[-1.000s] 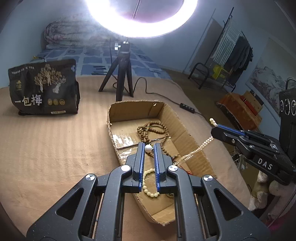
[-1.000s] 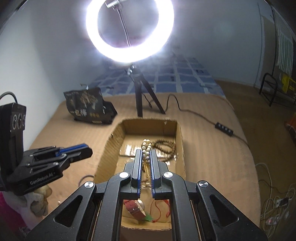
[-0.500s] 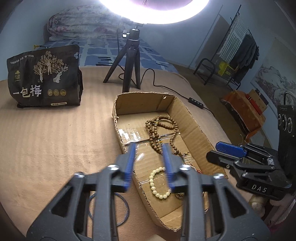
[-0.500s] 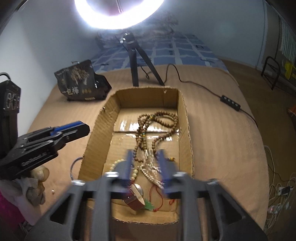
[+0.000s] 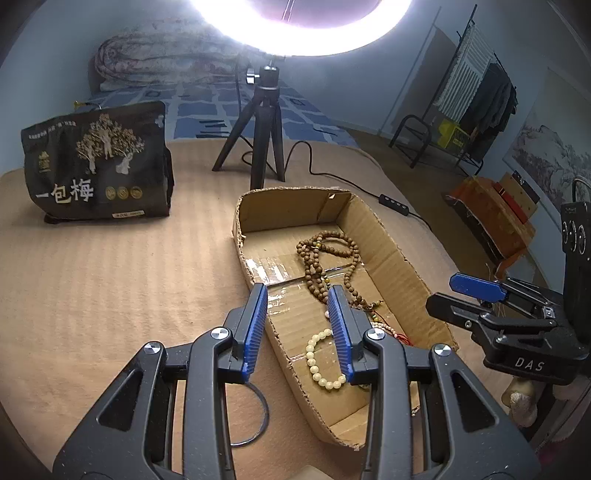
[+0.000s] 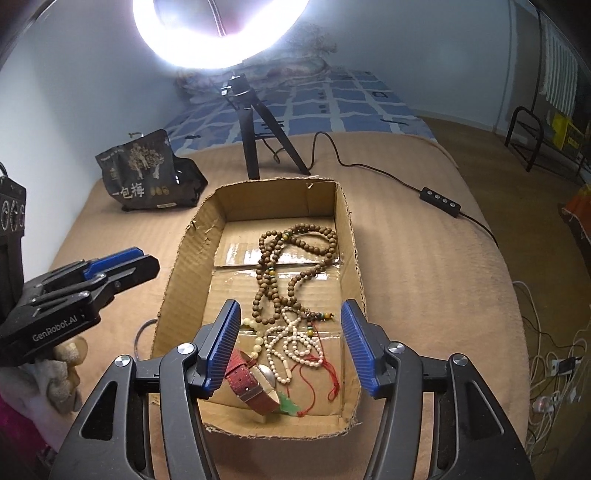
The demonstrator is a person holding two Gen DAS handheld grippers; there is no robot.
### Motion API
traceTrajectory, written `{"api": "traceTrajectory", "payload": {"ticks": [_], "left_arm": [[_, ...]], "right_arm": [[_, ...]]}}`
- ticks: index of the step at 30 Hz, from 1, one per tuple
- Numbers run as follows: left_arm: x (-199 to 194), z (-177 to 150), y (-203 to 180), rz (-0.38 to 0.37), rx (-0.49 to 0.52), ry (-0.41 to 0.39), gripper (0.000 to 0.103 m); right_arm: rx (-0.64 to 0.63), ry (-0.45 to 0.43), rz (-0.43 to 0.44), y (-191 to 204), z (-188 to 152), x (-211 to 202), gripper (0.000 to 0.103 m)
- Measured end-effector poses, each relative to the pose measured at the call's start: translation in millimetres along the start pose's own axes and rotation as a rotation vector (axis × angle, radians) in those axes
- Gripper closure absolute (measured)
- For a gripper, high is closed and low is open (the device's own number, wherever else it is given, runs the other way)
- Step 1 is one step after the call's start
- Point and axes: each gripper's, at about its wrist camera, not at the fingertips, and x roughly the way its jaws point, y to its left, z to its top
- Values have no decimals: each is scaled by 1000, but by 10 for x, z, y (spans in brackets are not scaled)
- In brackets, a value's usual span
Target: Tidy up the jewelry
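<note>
Jewelry lies in the cardboard box (image 5: 384,236). Left view: the left gripper (image 5: 297,325) stands spread and empty, cream bracelet (image 5: 325,356) just below its tips, thin ring (image 5: 255,417) outside the box. Right view: the right gripper (image 6: 290,345), jaws just opening, frames the white bead strand (image 6: 295,341); limp and light, likely to tangle, so pinch one loop.

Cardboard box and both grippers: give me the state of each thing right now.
Cardboard box: open-topped, jewelry inside.
Brown bead necklace: loose in box.
White bead strand: released, piled in box.
Left gripper: open, empty.
Right gripper: just opened, empty.
Thin ring: outside box.
Ring light: on.
</note>
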Motion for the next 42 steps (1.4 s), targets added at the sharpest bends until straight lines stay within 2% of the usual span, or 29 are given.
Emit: {"api": "traceTrajectory", "payload": {"ticks": [9,12,15,18,24,27,32,35,39,41,42], "left_arm": [[-354,9,98,25,10,-31,69],[-520,0,192,41,3,-45,57],[-683,-28,311,66,-2,-54,57],[-848,-89,454,96,-14,-58,57],[-1109,-252,700,135,-28,-57,57],[-1199,-368,808,139,-29,-48,57],[-1274,-705,926,105,-20,-27,57],[-1206,-980,969,62,-22,35,57],[-1119,-1299,963,42,17,86,57],[-1088,-1439,956,30,29,105,61],[-1070,-1490,954,26,33,110,67]], "right_arm": [[-35,-25,0,141,-90,-215,42],[-49,-41,12,208,-125,-302,40],[-65,-67,36,318,-182,-415,36],[-81,-95,75,481,-249,-522,32],[-159,-99,116,890,-477,-639,32],[-210,-93,120,1121,-631,-665,32],[-234,-74,146,1390,-907,-629,32],[-215,-52,153,1474,-1043,-526,32],[-174,-40,141,1502,-1145,-373,32],[-167,-43,136,1520,-1187,-306,32],[-160,-42,134,1525,-1195,-265,32]]}}
